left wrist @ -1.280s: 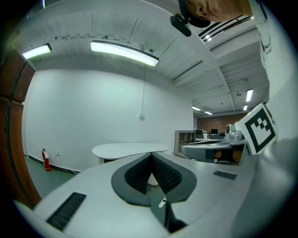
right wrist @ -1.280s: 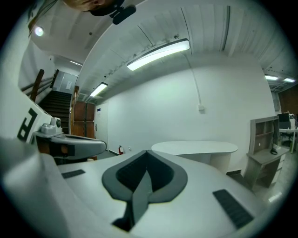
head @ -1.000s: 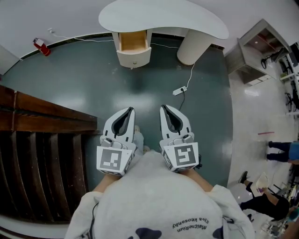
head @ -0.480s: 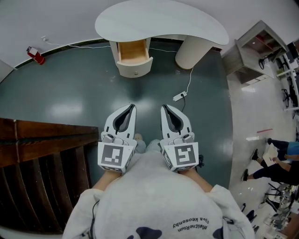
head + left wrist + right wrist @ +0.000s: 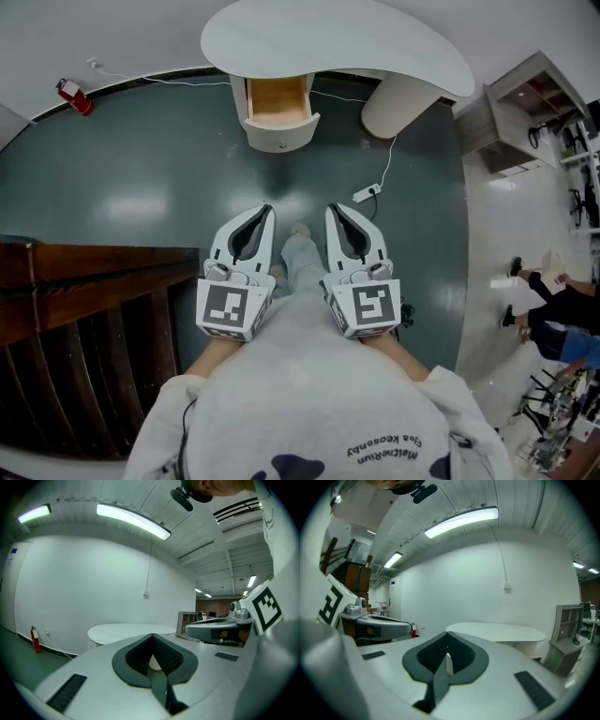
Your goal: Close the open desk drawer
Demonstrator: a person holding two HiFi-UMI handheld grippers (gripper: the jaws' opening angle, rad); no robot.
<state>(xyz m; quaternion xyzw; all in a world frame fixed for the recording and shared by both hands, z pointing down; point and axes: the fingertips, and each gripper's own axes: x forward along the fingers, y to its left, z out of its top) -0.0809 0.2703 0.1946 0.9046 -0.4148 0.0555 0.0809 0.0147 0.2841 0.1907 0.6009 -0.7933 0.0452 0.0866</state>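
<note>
A white kidney-shaped desk [image 5: 337, 42] stands against the far wall, and its wooden drawer [image 5: 278, 105] is pulled out toward me. In the head view my left gripper [image 5: 265, 209] and right gripper [image 5: 331, 207] are held side by side, well short of the drawer, both pointing at the desk. Each is shut with nothing between its jaws. The desk top shows beyond the closed tips in the left gripper view [image 5: 131, 632] and in the right gripper view [image 5: 497, 631].
A dark wooden stair rail [image 5: 89, 272] runs along the left. A power strip and its cable [image 5: 367, 192] lie on the dark green floor right of the drawer. A red fire extinguisher [image 5: 70, 94] stands by the wall. Grey shelves [image 5: 530, 112] and people [image 5: 553, 300] are at the right.
Both grippers have moved forward together toward the desk; the drawer and desk sit closer and larger in the head view. Neither gripper's jaws have moved.
</note>
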